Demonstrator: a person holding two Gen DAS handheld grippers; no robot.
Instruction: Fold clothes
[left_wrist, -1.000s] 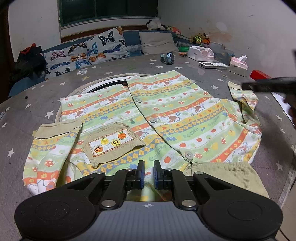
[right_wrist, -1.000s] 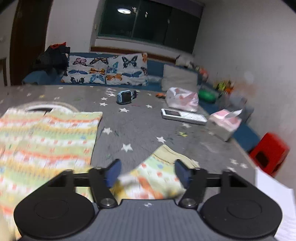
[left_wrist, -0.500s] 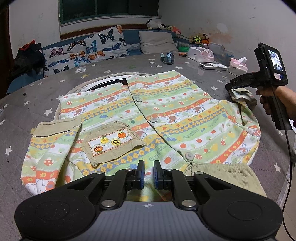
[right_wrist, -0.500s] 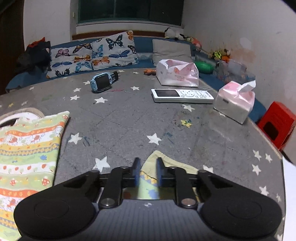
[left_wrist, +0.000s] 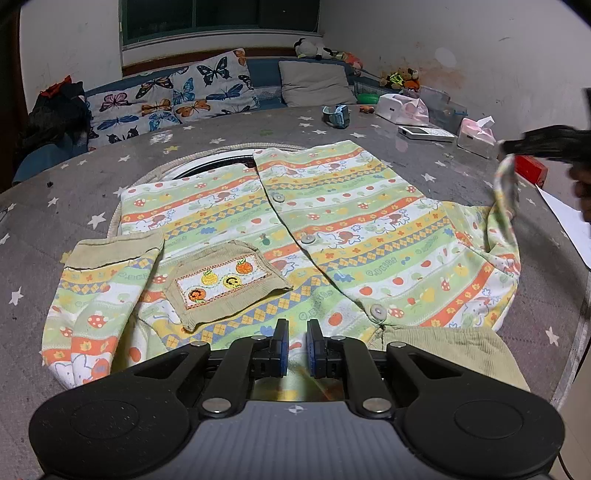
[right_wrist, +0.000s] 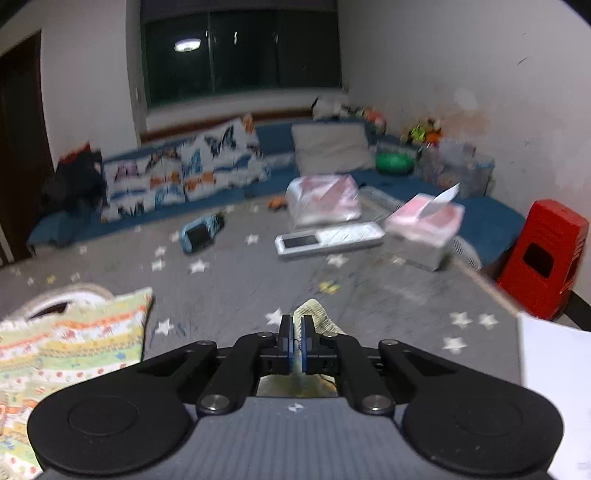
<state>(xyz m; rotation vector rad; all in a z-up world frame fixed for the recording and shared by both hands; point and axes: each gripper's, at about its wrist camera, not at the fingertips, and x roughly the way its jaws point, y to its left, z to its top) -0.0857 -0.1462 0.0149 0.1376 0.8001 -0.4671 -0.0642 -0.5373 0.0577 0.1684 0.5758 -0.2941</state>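
Note:
A striped children's cardigan (left_wrist: 332, 229) with buttons and a beige pocket lies flat on the grey star-patterned table (left_wrist: 74, 192). Its left sleeve (left_wrist: 96, 291) is folded in beside the body. My left gripper (left_wrist: 294, 334) hovers over the near hem, jaws almost together with a narrow gap, holding nothing. My right gripper (right_wrist: 295, 330) is shut on the right sleeve cuff (right_wrist: 317, 314) and holds it raised off the table. In the left wrist view the lifted sleeve (left_wrist: 504, 188) hangs from the right gripper (left_wrist: 513, 147) at the far right.
A blue watch (right_wrist: 201, 232), a white remote (right_wrist: 328, 240), two tissue packs (right_wrist: 424, 225) and a small orange item stand at the table's far side. A red stool (right_wrist: 546, 258) and white paper (right_wrist: 554, 369) are at the right. A sofa with cushions (left_wrist: 184, 92) runs behind.
The right gripper closed on the right sleeve cuff and lifted it off the table. The left gripper stayed still over the hem.

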